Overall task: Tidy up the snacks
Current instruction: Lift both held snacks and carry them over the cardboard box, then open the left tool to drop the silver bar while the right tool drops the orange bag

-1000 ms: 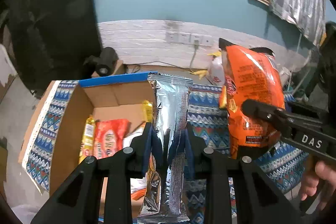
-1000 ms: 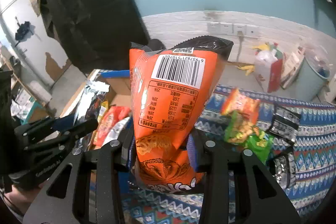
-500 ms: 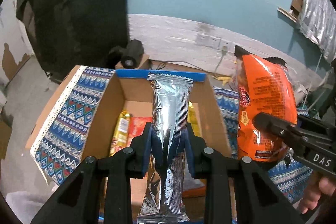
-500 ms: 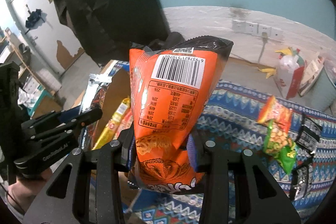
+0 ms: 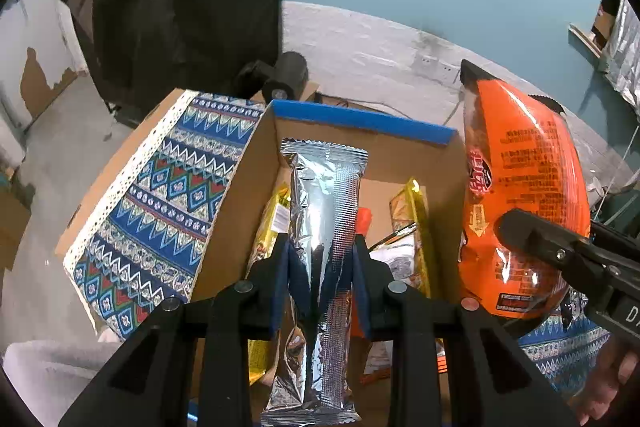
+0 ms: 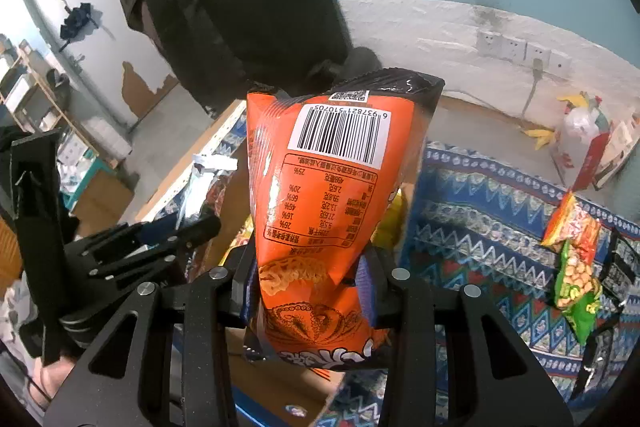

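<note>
My left gripper (image 5: 320, 275) is shut on a long silver foil packet (image 5: 324, 227) and holds it upright over the open cardboard box (image 5: 360, 155). The box holds yellow (image 5: 412, 227) and red snack packets. My right gripper (image 6: 308, 287) is shut on an orange chip bag (image 6: 340, 195), held upright just right of the box; the bag also shows in the left wrist view (image 5: 524, 195). The left gripper and silver packet show at the left of the right wrist view (image 6: 160, 239).
The box has a blue-taped far rim (image 5: 360, 117) and a patterned left flap (image 5: 168, 195). A patterned cloth (image 6: 480, 211) covers the surface, with orange and green snack packets (image 6: 572, 251) and dark packets lying at the right. A black cover hangs behind.
Both grippers have moved left with their packets. The silver packet is now centred over the box opening and the orange bag has come up beside the box's right wall.
</note>
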`<state>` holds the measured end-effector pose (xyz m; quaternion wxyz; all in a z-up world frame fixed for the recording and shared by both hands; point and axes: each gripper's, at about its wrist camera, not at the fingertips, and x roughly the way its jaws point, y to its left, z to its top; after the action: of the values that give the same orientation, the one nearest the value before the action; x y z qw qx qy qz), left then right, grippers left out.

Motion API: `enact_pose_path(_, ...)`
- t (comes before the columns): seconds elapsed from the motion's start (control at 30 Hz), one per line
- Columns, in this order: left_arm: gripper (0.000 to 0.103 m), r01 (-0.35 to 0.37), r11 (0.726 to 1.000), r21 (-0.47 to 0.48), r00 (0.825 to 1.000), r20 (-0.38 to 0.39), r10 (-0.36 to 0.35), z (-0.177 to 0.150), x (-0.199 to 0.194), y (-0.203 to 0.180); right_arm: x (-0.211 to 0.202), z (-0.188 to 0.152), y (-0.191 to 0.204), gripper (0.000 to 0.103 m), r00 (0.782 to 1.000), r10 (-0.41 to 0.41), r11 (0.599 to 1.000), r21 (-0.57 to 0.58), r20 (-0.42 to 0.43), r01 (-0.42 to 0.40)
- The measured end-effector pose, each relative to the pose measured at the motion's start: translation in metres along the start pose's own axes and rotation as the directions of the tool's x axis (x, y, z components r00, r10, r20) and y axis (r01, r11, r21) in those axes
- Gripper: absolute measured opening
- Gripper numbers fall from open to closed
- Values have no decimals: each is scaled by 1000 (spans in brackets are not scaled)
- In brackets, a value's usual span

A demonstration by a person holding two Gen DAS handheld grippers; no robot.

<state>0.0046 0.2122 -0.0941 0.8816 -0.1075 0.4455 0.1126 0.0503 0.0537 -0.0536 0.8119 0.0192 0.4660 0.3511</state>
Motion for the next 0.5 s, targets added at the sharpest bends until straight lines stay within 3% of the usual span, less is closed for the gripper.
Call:
enact_pose_path(0.07,32,-16,1000,-4,1000,-6,16,0,1,2,5,1,2,38,1000,3,1000,-1,-9,-3)
enact_pose_path(0.13,44,-20,1000,-6,1000,-14,20,-1,2,3,10,1,5,38,1000,5,1000,-5,-18,-5)
enact_pose_path(0.5,48,-37,999,-35,999,-3,37,-1,-9,17,29,3,16,39,998,8,1000,-23,-61,-9)
